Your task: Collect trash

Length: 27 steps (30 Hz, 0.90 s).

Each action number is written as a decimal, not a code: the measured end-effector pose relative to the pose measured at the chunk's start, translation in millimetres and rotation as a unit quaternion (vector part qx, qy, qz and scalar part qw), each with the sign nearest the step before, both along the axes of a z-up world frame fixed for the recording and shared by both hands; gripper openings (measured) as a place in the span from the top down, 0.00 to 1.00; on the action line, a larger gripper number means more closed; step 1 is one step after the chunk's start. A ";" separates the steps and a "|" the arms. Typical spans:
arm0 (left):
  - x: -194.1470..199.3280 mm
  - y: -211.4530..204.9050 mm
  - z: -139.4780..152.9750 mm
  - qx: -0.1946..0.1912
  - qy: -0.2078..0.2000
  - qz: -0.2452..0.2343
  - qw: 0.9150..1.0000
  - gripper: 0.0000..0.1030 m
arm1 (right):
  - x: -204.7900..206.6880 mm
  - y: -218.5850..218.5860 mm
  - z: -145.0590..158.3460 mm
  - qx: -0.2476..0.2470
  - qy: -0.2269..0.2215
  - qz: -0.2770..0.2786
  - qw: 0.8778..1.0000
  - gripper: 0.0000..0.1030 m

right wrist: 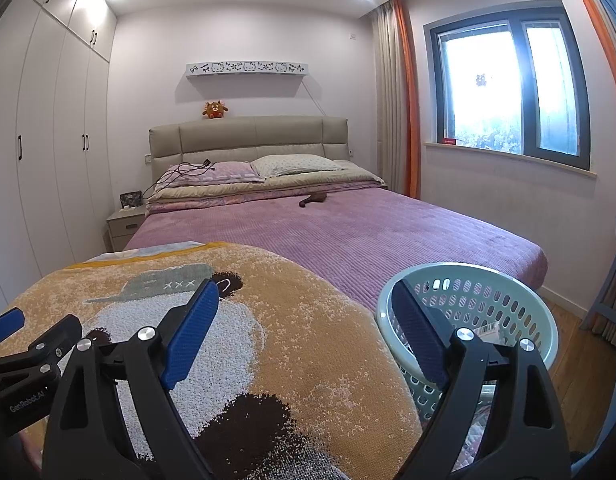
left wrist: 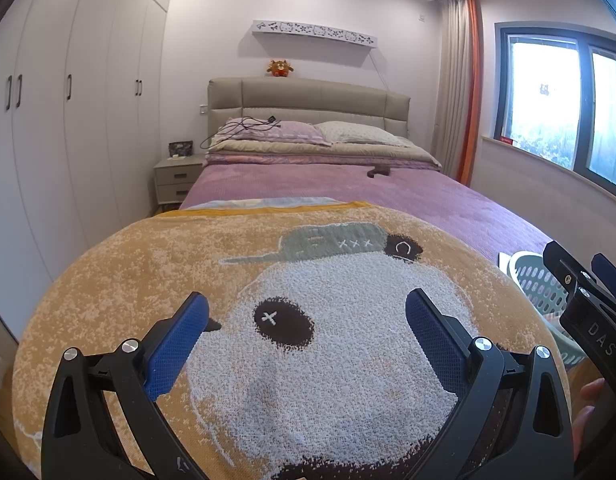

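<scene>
My left gripper (left wrist: 308,296) is open, its blue pads spread over an orange blanket (left wrist: 147,264) with a bear pattern, nothing between them. My right gripper (right wrist: 303,286) is open too, held over the blanket's right edge and the rim of a pale green laundry basket (right wrist: 468,268) beside the bed. Something white with a label (right wrist: 488,328) lies inside the basket. A small brown object (right wrist: 314,199) rests far off on the purple bedspread, and it shows in the left wrist view as well (left wrist: 378,170). In that view the basket (left wrist: 524,260) sits at the right, behind my right gripper (left wrist: 580,256).
The bed (right wrist: 368,240) fills the middle, with pillows and a black cable (right wrist: 187,170) at the headboard. White wardrobes (left wrist: 47,120) line the left wall, with a nightstand (left wrist: 177,178) beside them. A window (right wrist: 508,84) and orange curtains are on the right. Wooden floor (right wrist: 580,332) lies beyond the basket.
</scene>
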<state>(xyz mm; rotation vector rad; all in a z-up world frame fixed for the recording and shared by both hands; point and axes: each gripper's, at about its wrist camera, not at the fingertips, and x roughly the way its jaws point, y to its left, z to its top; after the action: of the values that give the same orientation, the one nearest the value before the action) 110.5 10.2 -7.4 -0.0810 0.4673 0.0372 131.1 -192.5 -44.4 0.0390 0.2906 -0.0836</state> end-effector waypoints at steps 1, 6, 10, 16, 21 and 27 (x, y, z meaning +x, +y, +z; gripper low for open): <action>-0.1 0.2 0.2 0.000 0.000 0.000 1.000 0.07 | 0.1 -0.1 0.0 0.000 0.000 0.000 1.000 0.18; 0.0 0.4 0.2 0.001 -0.001 -0.001 1.000 0.07 | -0.1 0.7 0.0 -0.001 0.001 -0.001 1.000 0.18; 0.0 0.3 0.2 0.000 0.000 0.000 1.000 0.07 | -0.2 1.3 0.2 -0.001 0.001 -0.001 1.000 0.18; 0.0 0.2 0.2 0.001 0.000 -0.001 1.000 0.07 | -0.4 1.4 0.6 -0.001 0.001 -0.001 1.000 0.18; -0.1 0.0 0.2 0.001 0.000 0.000 1.000 0.07 | -0.4 1.6 0.6 -0.001 0.001 -0.001 1.000 0.18; -0.1 0.0 0.2 0.001 0.000 0.000 1.000 0.07 | -0.8 1.8 0.7 -0.001 0.001 -0.001 1.000 0.18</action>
<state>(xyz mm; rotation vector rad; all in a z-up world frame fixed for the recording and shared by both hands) 110.4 10.2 -7.2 -0.0795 0.4671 0.0367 130.4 -190.8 -43.7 0.0379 0.2928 -0.0856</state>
